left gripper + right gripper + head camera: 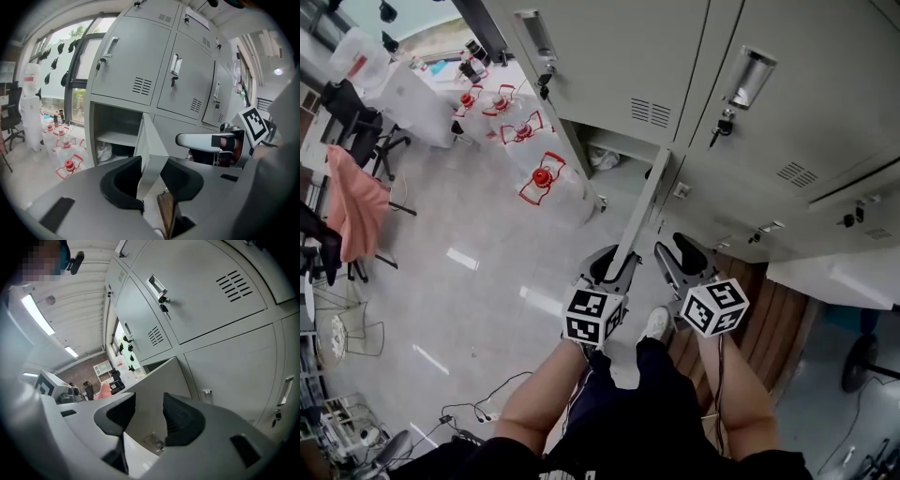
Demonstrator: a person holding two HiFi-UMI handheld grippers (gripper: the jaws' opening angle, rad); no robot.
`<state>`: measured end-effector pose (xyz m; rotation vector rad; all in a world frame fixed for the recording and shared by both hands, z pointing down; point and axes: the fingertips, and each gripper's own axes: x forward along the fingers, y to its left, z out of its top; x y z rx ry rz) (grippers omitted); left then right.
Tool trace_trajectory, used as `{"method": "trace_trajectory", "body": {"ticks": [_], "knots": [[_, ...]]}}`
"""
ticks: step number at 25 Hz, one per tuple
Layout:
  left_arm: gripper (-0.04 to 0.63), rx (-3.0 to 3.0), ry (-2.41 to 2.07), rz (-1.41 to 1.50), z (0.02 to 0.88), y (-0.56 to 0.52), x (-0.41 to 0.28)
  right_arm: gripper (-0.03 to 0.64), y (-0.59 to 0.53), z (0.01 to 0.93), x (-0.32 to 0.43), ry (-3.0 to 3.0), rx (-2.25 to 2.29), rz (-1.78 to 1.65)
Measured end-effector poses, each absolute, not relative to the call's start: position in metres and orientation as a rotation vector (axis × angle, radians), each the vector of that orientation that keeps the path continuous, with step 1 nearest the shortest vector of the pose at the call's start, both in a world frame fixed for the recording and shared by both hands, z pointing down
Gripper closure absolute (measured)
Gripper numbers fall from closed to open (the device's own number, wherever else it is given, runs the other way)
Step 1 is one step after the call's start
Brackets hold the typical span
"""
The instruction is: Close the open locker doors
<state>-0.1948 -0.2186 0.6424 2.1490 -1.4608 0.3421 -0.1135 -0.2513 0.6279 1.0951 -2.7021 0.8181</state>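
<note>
In the bottom row of grey lockers one door [642, 211] stands open, seen edge-on from the head view; its compartment [614, 150] lies to its left. My left gripper [614, 264] has the door's free edge [152, 140] between its black pads, which press on it from both sides. In the left gripper view, the left gripper [151, 164] faces the open compartment [115, 129]. My right gripper [680, 258] hangs just right of the door. In the right gripper view its jaws [149, 411] stand apart, with the door's face [159, 378] behind them and nothing held.
Large water bottles with red caps [546, 183] stand on the floor left of the lockers. A white bag [104, 152] lies inside the open compartment. Chairs, one with a pink cloth [352, 202], stand far left. The person's legs and a white shoe [656, 323] are below.
</note>
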Motion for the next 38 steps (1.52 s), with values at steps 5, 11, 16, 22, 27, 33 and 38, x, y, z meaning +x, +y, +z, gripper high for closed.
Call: {"method": "trace_trajectory", "body": {"ticks": [5, 11, 16, 22, 27, 33, 38], "knots": [[0.459, 2.072, -1.541, 0.351, 0.643, -0.219, -0.208, 0.439, -0.259, 0.624, -0.136, -2.74, 0.956, 0.821], [0.449, 1.993, -1.63, 0.335, 0.641, -0.222, -0.22, 0.439, -0.266, 0.622, -0.155, -2.762, 0.801, 0.809], [0.442, 1.922, -1.698, 0.326, 0.642, -0.224, -0.228, 0.44, -0.272, 0.621, -0.165, -2.775, 0.709, 0.814], [0.433, 1.871, -1.752, 0.347, 0.641, -0.226, -0.241, 0.442, -0.276, 0.62, -0.178, -2.785, 0.649, 0.836], [0.426, 1.859, -1.761, 0.341, 0.639, -0.23, -0.247, 0.442, -0.275, 0.62, -0.189, -2.787, 0.613, 0.809], [0.419, 1.875, -1.755, 0.341, 0.639, -0.236, -0.26, 0.439, -0.276, 0.622, -0.203, -2.784, 0.608, 0.789], [0.411, 1.911, -1.729, 0.338, 0.639, -0.245, -0.276, 0.439, -0.283, 0.625, -0.216, -2.769, 0.65, 0.79]]}}
